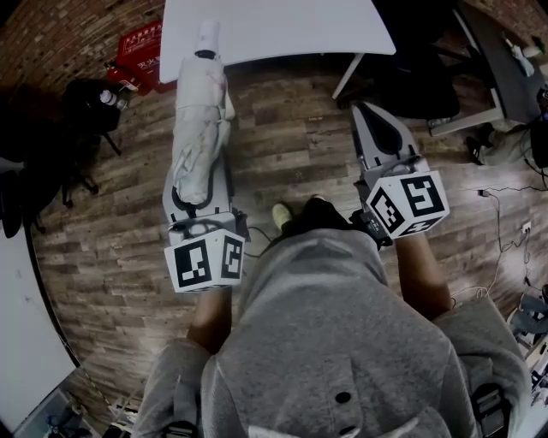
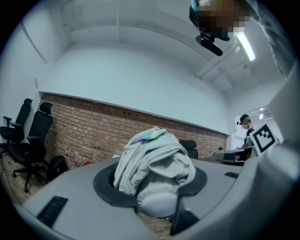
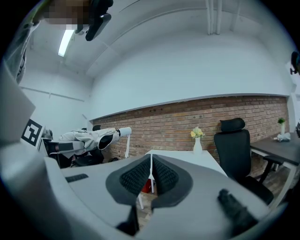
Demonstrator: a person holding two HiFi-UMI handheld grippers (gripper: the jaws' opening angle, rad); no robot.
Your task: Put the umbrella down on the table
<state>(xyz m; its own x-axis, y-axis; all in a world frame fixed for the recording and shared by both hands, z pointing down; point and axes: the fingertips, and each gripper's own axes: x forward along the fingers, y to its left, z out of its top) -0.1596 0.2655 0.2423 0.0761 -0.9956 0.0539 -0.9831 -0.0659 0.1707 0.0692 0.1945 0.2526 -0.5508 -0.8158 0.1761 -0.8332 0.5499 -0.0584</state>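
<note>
A folded white umbrella lies lengthwise between the jaws of my left gripper, which is shut on it. Its tip reaches over the near edge of the white table. The left gripper view shows the bunched fabric of the umbrella pressed between the dark pads. My right gripper hovers over the floor to the right, jaws shut with nothing in them; in its own view the ribbed pads touch. The right gripper view also shows the umbrella at the left and the table ahead.
A red box and a black bag sit on the wooden floor left of the table. A black office chair stands right of the table, which bears a small vase with flowers. A second desk is at the far right.
</note>
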